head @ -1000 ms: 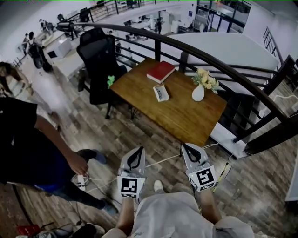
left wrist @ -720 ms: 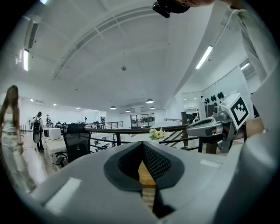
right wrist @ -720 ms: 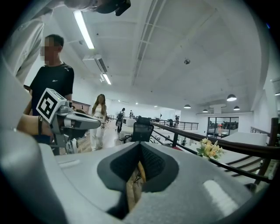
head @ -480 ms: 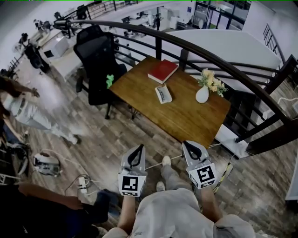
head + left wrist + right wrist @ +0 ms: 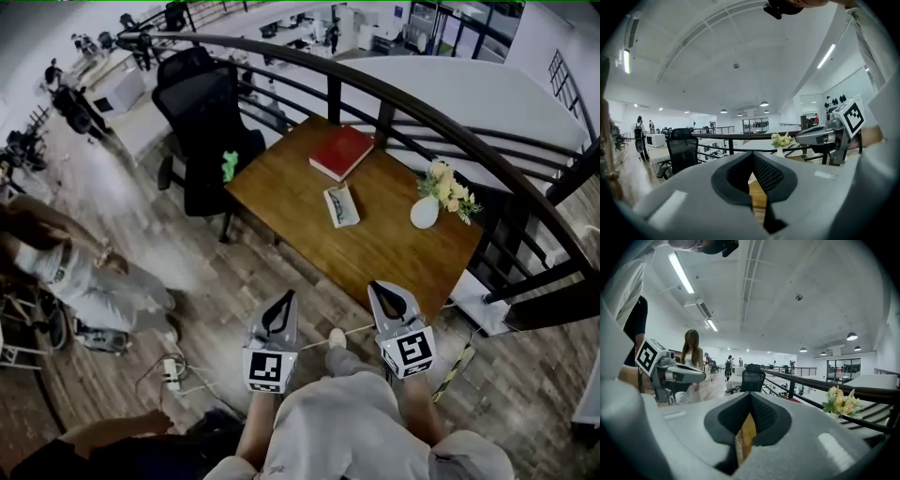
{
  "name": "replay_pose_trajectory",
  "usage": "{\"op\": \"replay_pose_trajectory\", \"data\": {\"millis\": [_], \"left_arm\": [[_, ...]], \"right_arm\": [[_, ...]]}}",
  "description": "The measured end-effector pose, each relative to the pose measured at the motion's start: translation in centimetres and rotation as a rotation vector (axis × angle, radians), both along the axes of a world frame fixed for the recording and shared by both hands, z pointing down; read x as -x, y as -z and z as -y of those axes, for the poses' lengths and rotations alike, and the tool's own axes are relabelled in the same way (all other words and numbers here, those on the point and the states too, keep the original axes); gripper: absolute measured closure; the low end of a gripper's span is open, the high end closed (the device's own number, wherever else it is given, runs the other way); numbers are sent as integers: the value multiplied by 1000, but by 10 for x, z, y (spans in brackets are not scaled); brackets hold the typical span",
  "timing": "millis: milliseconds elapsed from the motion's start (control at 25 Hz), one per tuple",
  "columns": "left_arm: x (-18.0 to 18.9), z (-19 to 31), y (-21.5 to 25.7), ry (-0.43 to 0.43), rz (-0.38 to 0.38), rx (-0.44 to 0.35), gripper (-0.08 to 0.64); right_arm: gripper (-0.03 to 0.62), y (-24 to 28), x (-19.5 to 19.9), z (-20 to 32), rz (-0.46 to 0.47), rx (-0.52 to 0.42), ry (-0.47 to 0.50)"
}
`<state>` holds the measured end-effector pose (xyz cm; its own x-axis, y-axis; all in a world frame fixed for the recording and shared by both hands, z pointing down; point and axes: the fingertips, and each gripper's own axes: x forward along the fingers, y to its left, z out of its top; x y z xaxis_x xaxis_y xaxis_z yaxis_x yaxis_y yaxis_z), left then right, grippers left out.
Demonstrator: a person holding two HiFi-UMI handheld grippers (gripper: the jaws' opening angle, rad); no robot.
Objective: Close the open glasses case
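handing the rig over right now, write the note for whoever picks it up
Left claw: shut, empty, held over the floor short of the table.
Right claw: shut, empty, level with the left one.
The pale rectangular glasses case lies open near the middle of the brown wooden table, on the near side of the red book, with the white vase of yellow flowers to its right.
Done: nothing; neither claw touches the case.
Left: step up to the table, reach the case, fold its lid down until shut.
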<state>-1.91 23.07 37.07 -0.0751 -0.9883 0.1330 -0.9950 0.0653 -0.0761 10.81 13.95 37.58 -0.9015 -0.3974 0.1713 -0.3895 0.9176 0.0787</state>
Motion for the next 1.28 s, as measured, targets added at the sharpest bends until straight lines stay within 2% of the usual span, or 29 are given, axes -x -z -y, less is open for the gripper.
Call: {"op": "replay_pose_trajectory", "data": {"millis": [400,720,1040,1280], "left_arm": [[31,96,7,34,15,3,540],[43,139,3,56,23,13,540],[58,175,2,48,37,-8,540],[78,206,-9,-18,25,-2,540]], "right_arm": [[589,-2,41,95,18,24,42],[589,-10,54,132,31,46,60],[589,-11,70,160,61,40,26],[589,-18,90,185,65,46,-36]]}}
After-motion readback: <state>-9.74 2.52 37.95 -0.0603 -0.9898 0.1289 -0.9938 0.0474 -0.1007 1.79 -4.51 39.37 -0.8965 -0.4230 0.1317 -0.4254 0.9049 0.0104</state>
